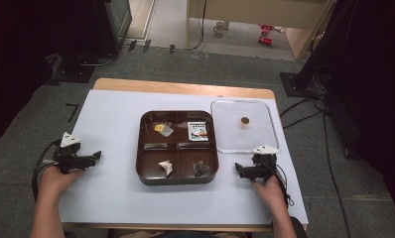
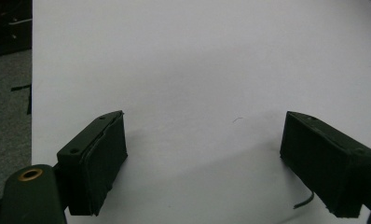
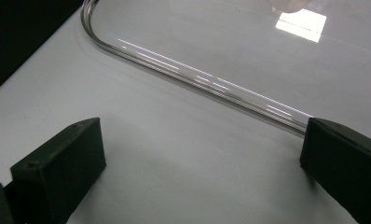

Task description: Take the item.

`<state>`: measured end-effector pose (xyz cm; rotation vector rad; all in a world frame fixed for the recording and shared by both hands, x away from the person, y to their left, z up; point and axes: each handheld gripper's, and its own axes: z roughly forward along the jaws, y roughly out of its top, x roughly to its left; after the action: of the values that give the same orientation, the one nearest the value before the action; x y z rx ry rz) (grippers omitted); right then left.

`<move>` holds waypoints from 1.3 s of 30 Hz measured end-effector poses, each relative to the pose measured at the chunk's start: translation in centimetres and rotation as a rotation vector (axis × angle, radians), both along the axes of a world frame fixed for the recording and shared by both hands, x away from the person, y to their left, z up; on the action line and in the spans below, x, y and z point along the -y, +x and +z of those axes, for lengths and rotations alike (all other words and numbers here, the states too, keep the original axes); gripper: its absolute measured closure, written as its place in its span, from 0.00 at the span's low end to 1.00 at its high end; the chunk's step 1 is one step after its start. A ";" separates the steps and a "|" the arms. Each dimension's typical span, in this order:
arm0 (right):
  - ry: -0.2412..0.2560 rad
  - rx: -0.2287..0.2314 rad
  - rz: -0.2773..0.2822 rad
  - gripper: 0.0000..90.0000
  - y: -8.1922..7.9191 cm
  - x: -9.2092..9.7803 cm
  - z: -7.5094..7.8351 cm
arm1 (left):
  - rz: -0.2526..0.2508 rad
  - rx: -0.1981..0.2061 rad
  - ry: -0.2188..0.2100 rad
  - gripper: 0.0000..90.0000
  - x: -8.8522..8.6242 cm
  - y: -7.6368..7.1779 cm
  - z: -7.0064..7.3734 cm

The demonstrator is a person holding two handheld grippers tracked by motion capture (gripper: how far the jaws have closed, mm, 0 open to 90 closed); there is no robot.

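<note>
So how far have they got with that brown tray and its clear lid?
Done, apparently: the clear lid lies flat beside the brown tray, off it, and all four compartments hold small items. In hand: nothing. The left gripper and right gripper rest open on the white table cover, either side of the tray. Left, probably: putting the lid on the tray, since the right gripper faces its rim.

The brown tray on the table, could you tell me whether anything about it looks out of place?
Its clear lid is off, lying flat on the white table cover right of the brown tray. The four compartments are open, each holding one small item. Nothing looks spilled or damaged.
</note>
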<state>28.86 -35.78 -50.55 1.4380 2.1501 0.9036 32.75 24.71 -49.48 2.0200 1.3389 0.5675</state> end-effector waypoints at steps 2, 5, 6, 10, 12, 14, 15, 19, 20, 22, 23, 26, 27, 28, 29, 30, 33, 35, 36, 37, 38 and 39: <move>0.001 -0.001 0.000 0.00 0.0 0.0 0.0 | 0.000 0.000 0.000 0.16 0.0 0.0 0.0; 0.001 -0.001 0.000 0.00 0.0 0.0 0.0 | 0.000 0.000 0.000 0.16 0.0 0.0 0.0; 0.001 -0.001 0.000 0.00 0.0 0.0 0.0 | 0.000 0.000 0.000 0.16 0.0 0.0 0.0; 0.001 -0.001 0.000 0.00 0.0 0.0 0.0 | 0.000 0.001 -0.001 0.16 0.0 0.0 0.0; 0.001 -0.001 0.000 0.00 0.0 0.0 0.0 | 0.000 0.000 -0.001 0.16 0.0 0.0 0.0; 0.000 -0.001 0.000 0.00 0.0 0.0 0.0 | 0.000 0.001 -0.002 0.16 0.0 0.0 0.0; 0.000 -0.001 0.000 0.00 0.0 0.0 0.0 | 0.000 0.001 -0.001 0.16 0.0 0.0 0.0; 0.000 -0.001 0.000 0.00 0.0 0.0 0.0 | 0.007 -0.002 -0.001 0.15 0.1 0.0 0.0; 0.001 0.000 -0.001 0.00 0.0 0.0 0.0 | 0.007 -0.003 -0.001 0.15 0.1 0.0 0.0; 0.000 -0.001 0.000 0.00 0.0 0.0 0.0 | 0.007 -0.003 -0.001 0.16 0.1 0.0 0.0; 0.001 0.000 -0.001 0.00 0.0 0.0 0.0 | 0.009 -0.006 0.000 0.16 0.1 0.0 0.1; 0.000 0.000 0.000 0.00 0.0 0.0 0.0 | 0.015 -0.015 0.005 0.16 0.2 0.1 0.2; 0.000 0.000 0.000 0.00 0.0 0.0 0.0 | 0.015 -0.015 0.005 0.16 0.2 0.1 0.2; 0.000 0.001 0.000 0.00 0.0 0.0 0.0 | 0.019 -0.029 0.014 0.16 0.3 0.2 0.3; 0.000 0.000 0.001 0.00 0.0 0.0 0.0 | 0.024 -0.040 0.019 0.16 0.4 0.3 0.4; 0.000 0.000 0.001 0.00 0.0 0.0 0.0 | 0.027 -0.052 0.022 0.17 0.5 0.3 0.6; -0.001 0.001 0.001 0.00 0.0 0.0 0.0 | 0.031 -0.069 0.029 0.18 0.6 0.5 0.7; -0.001 0.001 0.000 0.00 0.0 0.0 0.0 | 0.032 -0.073 0.030 0.18 0.7 0.5 0.8; 0.000 0.000 0.001 0.00 0.0 0.0 0.0 | 0.034 -0.077 0.029 0.18 0.7 0.5 0.8; -0.001 0.000 0.001 0.00 0.0 0.0 0.0 | 0.031 -0.086 0.031 0.21 0.7 0.6 1.0; -0.001 0.000 0.001 0.00 0.0 0.0 0.0 | 0.031 -0.087 0.030 0.23 0.8 0.6 1.1; -0.001 0.000 0.001 0.00 0.0 0.0 0.0 | 0.031 -0.087 0.030 0.27 0.8 0.6 1.1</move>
<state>28.84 -35.75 -50.56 1.4366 2.1509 0.9035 33.30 23.92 -48.42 2.0720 1.4226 0.5214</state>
